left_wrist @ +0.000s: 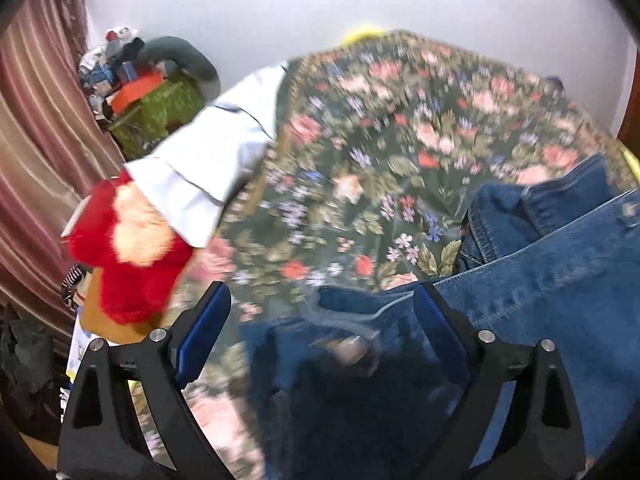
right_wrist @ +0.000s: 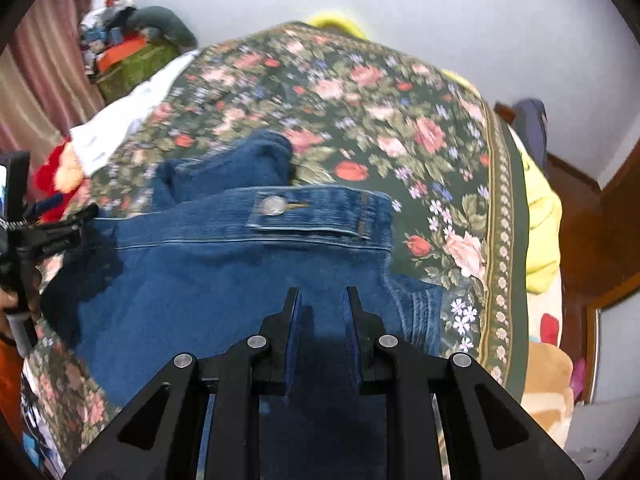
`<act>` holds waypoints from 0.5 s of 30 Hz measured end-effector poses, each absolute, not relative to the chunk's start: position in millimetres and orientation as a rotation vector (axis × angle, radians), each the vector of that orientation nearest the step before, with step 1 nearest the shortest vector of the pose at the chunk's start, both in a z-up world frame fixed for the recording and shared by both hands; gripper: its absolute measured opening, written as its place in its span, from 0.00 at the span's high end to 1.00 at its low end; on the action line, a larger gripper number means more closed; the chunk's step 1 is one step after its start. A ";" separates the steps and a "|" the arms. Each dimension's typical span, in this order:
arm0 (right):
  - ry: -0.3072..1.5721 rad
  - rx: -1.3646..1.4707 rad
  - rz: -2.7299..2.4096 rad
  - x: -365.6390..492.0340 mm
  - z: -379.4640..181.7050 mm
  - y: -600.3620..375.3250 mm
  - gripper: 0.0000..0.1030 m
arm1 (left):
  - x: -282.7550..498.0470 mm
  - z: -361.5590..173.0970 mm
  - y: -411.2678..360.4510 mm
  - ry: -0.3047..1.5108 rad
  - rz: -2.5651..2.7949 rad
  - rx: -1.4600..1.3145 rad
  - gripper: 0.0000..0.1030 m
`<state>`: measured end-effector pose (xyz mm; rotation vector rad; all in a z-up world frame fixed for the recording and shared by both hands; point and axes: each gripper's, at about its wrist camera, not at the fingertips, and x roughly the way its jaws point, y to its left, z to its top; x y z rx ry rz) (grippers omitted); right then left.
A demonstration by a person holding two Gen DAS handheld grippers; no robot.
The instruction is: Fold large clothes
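The jeans (right_wrist: 224, 280) lie on the floral blanket (right_wrist: 400, 120) over the bed, waistband and button (right_wrist: 272, 205) facing up toward the right camera, one leg bunched in a heap beyond the band; they sit mid-bed, probably so there is flat room on all sides to fold them. The right gripper (right_wrist: 322, 300) is low over the denim just below the waistband, pointing forward and down along the cloth, its jaws a narrow gap apart with denim showing in the gap; whether they pinch a fold of fabric or merely rest on it cannot be told from this view. The left gripper (left_wrist: 324, 308) has its jaws spread wide, hovering at the other waistband end, denim lying beneath and between the pads (left_wrist: 434, 316) without being clamped; it tilts down toward the bed, and the picture is blurred. In the right view it appears at the far left edge (right_wrist: 60, 232), beside the jeans' side seam, so the two tools bracket the waist, which suits taking both corners for a lengthwise fold. A red plush (left_wrist: 128, 248) and white cloth (left_wrist: 200, 160) lie at the bed's far-left edge, clear of the jeans
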<state>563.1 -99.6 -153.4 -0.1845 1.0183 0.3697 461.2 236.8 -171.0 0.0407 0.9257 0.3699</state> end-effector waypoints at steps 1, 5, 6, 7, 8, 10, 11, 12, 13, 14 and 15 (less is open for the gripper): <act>1.005 -0.180 0.386 554.8 -146.7 -97.0 0.84 | 451.1 -161.3 239.9 0.913 0.369 0.033 0.09; 0.996 -0.179 0.436 530.6 -135.5 -82.0 0.84 | 412.2 -138.8 252.0 0.893 0.347 -0.035 0.09; 1.000 -0.192 0.450 523.0 -135.7 -75.8 0.84 | 401.9 -137.5 253.6 0.891 0.337 -0.058 0.08; 1.003 -0.205 0.457 516.0 -137.1 -70.0 0.84 | 393.8 -139.0 255.5 0.891 0.329 -0.082 0.07; 1.007 -0.224 0.467 509.2 -140.0 -63.8 0.84 | 387.6 -141.9 255.9 0.894 0.324 -0.103 0.06; 1.023 -0.255 0.483 498.6 -149.9 -53.6 0.84 | 375.6 -155.7 255.2 0.923 0.304 -0.152 0.06; 1.038 -0.273 0.491 494.1 -157.5 -49.5 0.84 | 371.3 -168.2 252.7 0.957 0.287 -0.153 0.06; 1.058 -0.288 0.493 490.7 -166.3 -46.0 0.84 | 370.0 -176.7 249.5 0.982 0.279 -0.138 0.06; 1.084 -0.306 0.491 488.0 -176.7 -43.0 0.84 | 368.2 -185.8 244.4 1.009 0.278 -0.110 0.06; 1.117 -0.328 0.480 485.8 -188.6 -40.6 0.84 | 368.7 -199.8 239.0 1.038 0.285 -0.069 0.06; 1.141 -0.351 0.466 483.8 -199.7 -39.3 0.84 | 368.8 -211.3 234.8 1.062 0.296 -0.041 0.09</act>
